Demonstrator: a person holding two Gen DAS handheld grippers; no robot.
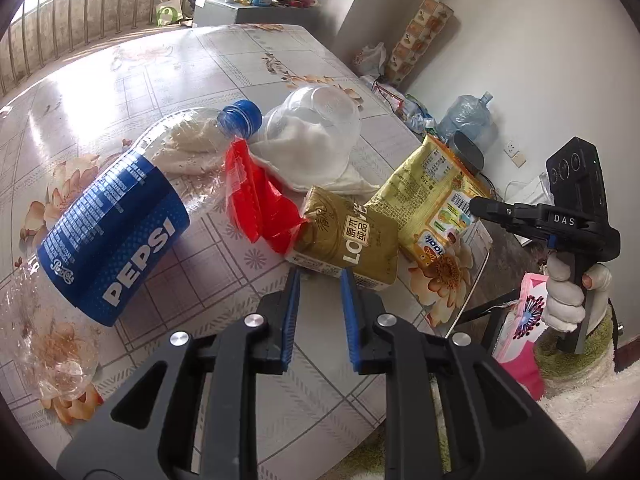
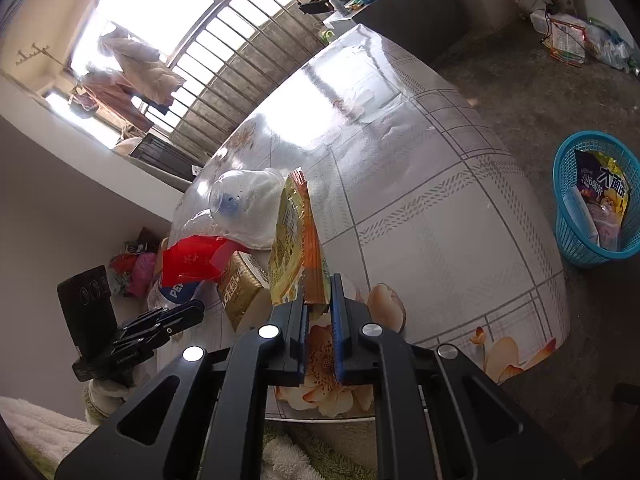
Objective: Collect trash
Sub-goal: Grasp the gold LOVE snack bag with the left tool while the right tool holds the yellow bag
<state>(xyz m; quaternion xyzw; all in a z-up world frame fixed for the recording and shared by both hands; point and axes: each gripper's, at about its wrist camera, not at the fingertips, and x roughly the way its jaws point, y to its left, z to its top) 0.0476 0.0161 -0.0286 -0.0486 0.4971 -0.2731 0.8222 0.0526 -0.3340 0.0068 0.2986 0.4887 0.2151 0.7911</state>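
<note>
The right hand-held gripper (image 2: pixel 319 304) pinches the light, crinkly snack bag (image 2: pixel 296 240) by its edge near the tabletop (image 2: pixel 440 200) edge; the left hand-held gripper (image 1: pixel 320 280) hangs apart.

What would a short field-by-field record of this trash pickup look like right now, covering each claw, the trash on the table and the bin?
left claw: open, just short of the gold carton, not gripping it
right claw: shut on the yellow snack bag, holding its edge
still on table: Pepsi bottle, red wrapper, clear plastic cup over white tissue, gold carton
bin: blue basket on the floor beside the table, already holding wrappers
</note>
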